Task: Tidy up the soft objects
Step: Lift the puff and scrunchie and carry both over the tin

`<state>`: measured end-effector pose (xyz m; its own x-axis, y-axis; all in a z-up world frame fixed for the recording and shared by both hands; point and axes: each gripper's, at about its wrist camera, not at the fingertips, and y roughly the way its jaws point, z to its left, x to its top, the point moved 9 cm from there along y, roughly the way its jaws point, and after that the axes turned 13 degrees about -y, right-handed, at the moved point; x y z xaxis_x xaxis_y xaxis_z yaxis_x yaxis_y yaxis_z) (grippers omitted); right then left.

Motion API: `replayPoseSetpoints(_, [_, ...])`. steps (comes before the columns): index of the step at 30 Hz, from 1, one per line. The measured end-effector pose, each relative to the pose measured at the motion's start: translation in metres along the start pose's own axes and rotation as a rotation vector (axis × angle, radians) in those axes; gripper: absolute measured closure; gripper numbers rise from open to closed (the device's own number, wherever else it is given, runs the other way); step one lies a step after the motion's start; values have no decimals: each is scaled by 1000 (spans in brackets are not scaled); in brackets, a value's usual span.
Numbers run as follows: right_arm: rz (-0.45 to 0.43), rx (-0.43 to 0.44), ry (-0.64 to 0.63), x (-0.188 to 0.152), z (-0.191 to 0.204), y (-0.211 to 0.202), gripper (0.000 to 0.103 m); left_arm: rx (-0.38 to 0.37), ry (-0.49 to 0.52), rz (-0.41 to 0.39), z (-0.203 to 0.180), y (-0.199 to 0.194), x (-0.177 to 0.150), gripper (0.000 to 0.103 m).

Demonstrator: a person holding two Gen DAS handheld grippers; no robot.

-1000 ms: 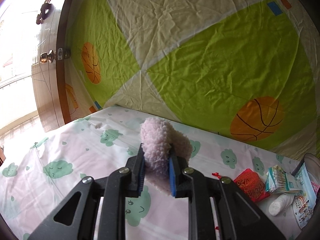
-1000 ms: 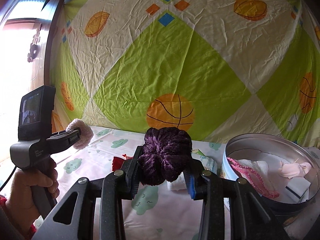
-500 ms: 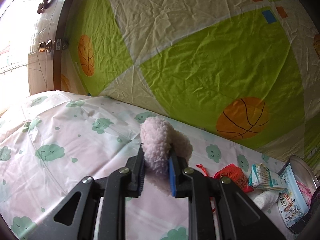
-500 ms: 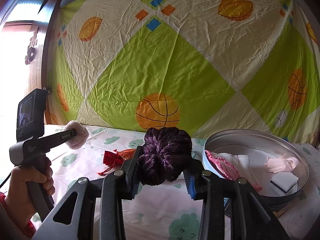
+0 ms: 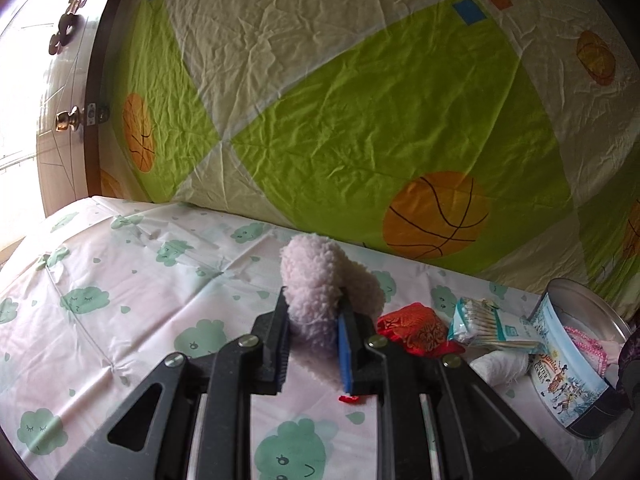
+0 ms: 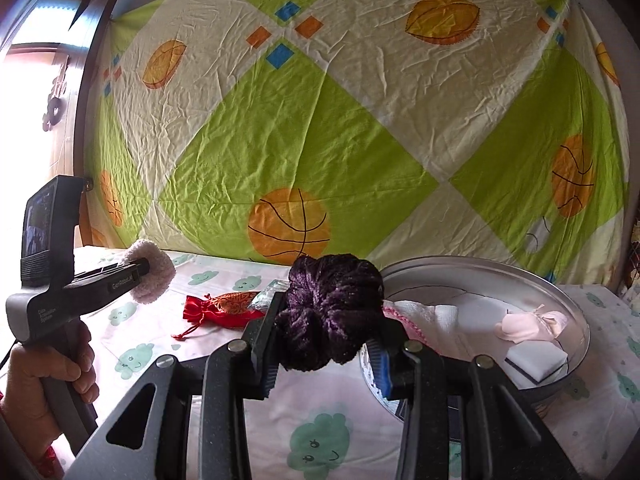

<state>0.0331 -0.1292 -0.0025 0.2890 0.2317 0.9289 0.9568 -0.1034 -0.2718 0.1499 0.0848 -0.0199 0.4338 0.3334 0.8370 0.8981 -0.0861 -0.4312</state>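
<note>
My left gripper (image 5: 313, 326) is shut on a pale pink fluffy scrunchie (image 5: 316, 276), held above the cloud-print tablecloth (image 5: 120, 304). From the right wrist view the same left gripper (image 6: 142, 274) and pink scrunchie (image 6: 154, 276) show at the left, held by a person's hand (image 6: 44, 376). My right gripper (image 6: 326, 332) is shut on a dark purple velvet scrunchie (image 6: 332, 312), just left of a round metal cookie tin (image 6: 576, 320). The tin (image 5: 576, 384) sits at the right of the left wrist view and holds pink and white soft items.
A red embroidered pouch (image 5: 416, 330) (image 6: 224, 308), a pack of cotton swabs (image 5: 488, 324) and a white cloth roll (image 5: 500, 364) lie left of the tin. A green and cream basketball-print sheet (image 6: 320, 140) hangs behind the table. A wooden door (image 5: 60, 120) stands at the left.
Both grippers have shifted sideways toward the tin, which now looms larger and more central in each view. Both grips stay unchanged.
</note>
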Motion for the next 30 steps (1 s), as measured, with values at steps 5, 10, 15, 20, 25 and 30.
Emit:
replayPoseSetpoints(5, [2,-20,2,-5,-15,-6,63,-33,20,8,-16,-10,-12,85])
replayPoseSetpoints(10, [-1,-42,1,-9,-28,-13,63,-54,39,13,-32,-20,-21,85])
replayPoseSetpoints(15, [-14,-66,-12,-11,-40,-24,63,-58,72,16,-48,-28,-31,85])
replayPoseSetpoints(20, [-12,-85,-8,-14,-54,-30,63,-61,95,24,-65,-32,-40,85])
replayPoseSetpoints(25, [-12,-111,-2,-17,-71,-36,63,-80,117,30,-84,-39,-49,85])
replayPoseSetpoints(30, [-10,-136,4,-20,-88,-40,63,-94,138,34,-103,-46,-60,85])
